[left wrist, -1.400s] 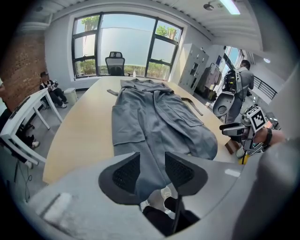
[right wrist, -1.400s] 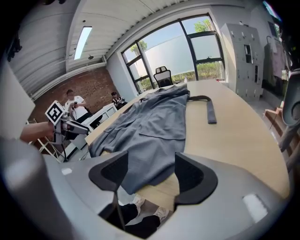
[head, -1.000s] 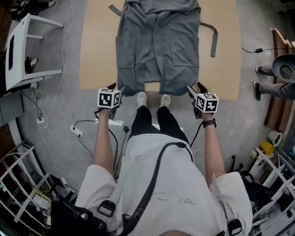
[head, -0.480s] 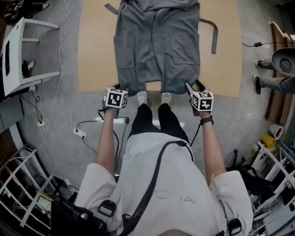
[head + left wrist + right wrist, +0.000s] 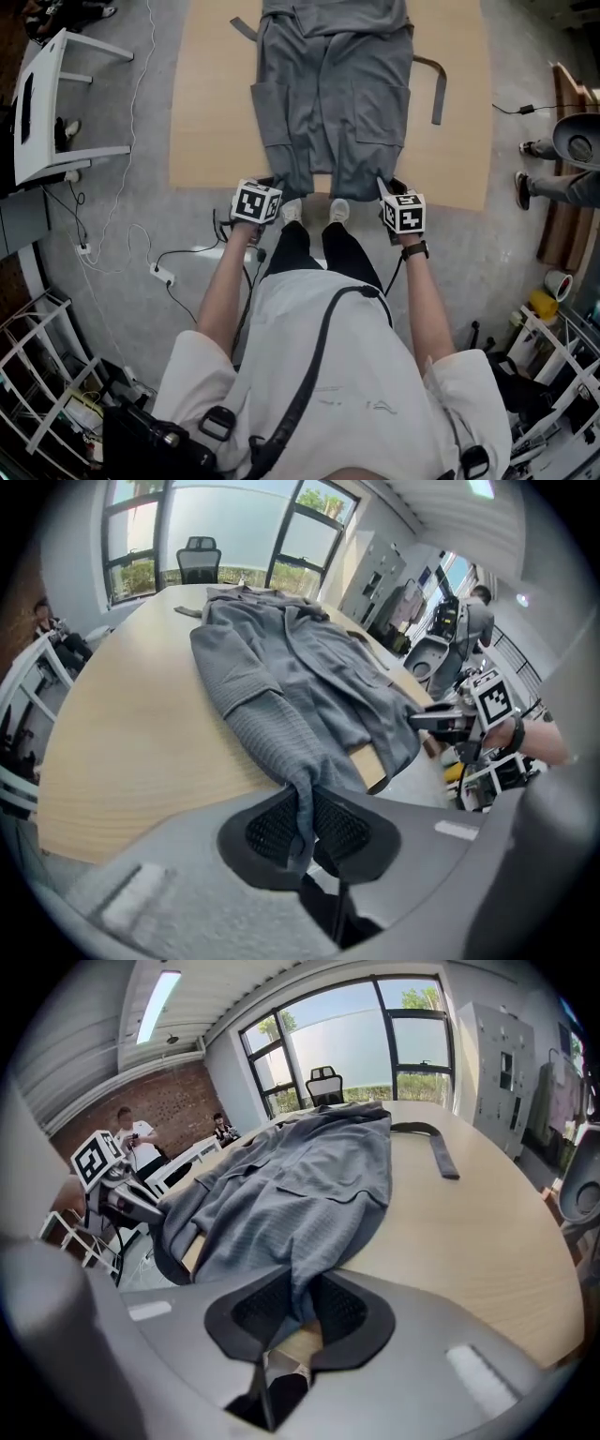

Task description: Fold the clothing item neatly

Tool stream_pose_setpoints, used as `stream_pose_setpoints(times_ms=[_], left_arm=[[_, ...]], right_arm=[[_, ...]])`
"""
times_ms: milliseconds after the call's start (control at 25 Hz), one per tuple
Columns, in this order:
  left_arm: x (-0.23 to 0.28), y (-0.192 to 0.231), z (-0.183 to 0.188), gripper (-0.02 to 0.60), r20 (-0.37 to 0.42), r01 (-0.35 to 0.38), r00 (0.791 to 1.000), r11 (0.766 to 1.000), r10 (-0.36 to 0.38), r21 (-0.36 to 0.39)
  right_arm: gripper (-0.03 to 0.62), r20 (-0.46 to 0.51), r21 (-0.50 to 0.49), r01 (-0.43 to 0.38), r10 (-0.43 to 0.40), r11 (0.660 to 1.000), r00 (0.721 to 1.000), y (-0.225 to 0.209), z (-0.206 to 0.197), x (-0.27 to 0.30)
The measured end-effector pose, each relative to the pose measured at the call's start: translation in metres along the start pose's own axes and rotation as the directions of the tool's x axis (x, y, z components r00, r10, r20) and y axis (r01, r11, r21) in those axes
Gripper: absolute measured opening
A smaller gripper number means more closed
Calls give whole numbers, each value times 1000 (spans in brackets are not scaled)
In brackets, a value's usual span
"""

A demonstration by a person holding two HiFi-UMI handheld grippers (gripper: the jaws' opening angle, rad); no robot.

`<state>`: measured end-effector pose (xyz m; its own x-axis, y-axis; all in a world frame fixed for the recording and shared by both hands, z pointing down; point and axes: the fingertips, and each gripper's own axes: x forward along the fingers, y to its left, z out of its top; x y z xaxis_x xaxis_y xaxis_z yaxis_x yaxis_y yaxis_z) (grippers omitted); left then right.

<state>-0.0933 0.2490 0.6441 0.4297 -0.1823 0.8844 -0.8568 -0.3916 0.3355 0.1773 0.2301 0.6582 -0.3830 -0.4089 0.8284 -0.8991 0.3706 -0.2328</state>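
A grey robe [image 5: 333,94] lies spread lengthwise on the wooden table [image 5: 211,112], its hem at the near edge. My left gripper [image 5: 272,182] is shut on the hem's left corner; the left gripper view shows the cloth [image 5: 281,677] pinched between the black pads [image 5: 267,827]. My right gripper [image 5: 384,184] is shut on the hem's right corner, with fabric [image 5: 300,1176] squeezed between its pads [image 5: 342,1312]. Both pairs of jaws have just been closing, with cloth between them. The robe's belt [image 5: 437,89] trails on the table at the right.
A white chair frame [image 5: 47,103] stands left of the table. Cables and a power strip [image 5: 157,268] lie on the floor at the left. A person's feet [image 5: 539,178] show at the right. Wire racks fill the lower corners. My own shoes [image 5: 291,208] are under the table edge.
Both grippers moved in to the hem and went from open to shut on its corners. The left one shifted rightward most, and the hem now bunches narrower between them.
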Motion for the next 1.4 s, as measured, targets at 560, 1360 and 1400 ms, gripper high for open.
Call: stream_pose_setpoints(times_ms=[560,1360,1400], left_arm=[[-80,-59,103,40,299,200,940,975,-162,-98],[-117,-39,265,40,452,205,866,976,-215,70],[-117,-35,276,40,451,186,869,979,-206,88]], right_arm=[[57,217,-34,-160,163,987,962,19,95,-65],[57,400,-53,-176,182,983,898,24,271,-75],[57,407,-47,-164,169,985,898,20,281,-74]])
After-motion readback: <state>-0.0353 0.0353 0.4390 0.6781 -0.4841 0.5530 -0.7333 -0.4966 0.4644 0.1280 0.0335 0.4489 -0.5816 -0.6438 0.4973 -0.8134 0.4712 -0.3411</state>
